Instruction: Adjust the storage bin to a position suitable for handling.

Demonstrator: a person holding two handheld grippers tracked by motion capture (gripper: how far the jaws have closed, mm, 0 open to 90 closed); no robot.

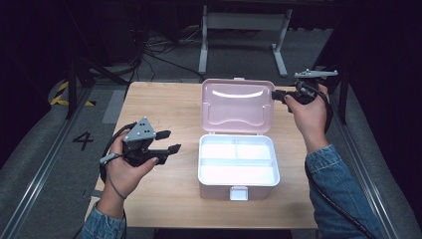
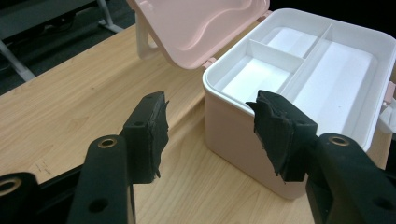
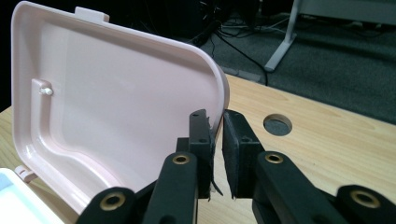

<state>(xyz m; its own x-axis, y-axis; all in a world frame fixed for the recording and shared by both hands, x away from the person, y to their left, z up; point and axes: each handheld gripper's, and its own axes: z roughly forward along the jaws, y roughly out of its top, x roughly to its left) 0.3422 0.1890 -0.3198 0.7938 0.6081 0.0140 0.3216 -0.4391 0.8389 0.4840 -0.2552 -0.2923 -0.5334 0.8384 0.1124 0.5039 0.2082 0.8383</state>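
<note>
A pink box (image 1: 219,190) with a white divided tray inside stands open on the wooden table (image 1: 159,104). Its pink lid (image 1: 238,107) stands upright behind it. My right gripper (image 1: 275,94) is at the lid's right edge. In the right gripper view its jaws (image 3: 218,126) are nearly together, with the rim of the lid (image 3: 116,107) pinched between the pads. My left gripper (image 1: 171,141) hovers left of the box, open, with nothing between its fingers. In the left gripper view the jaws (image 2: 210,107) point at the near corner of the box (image 2: 233,135).
A round cable hole (image 3: 277,124) is cut in the table behind the lid. A white latch (image 1: 239,193) hangs at the box's front. A white desk frame (image 1: 244,30) and cables lie on the floor beyond the table. Bare wood stretches left of the box.
</note>
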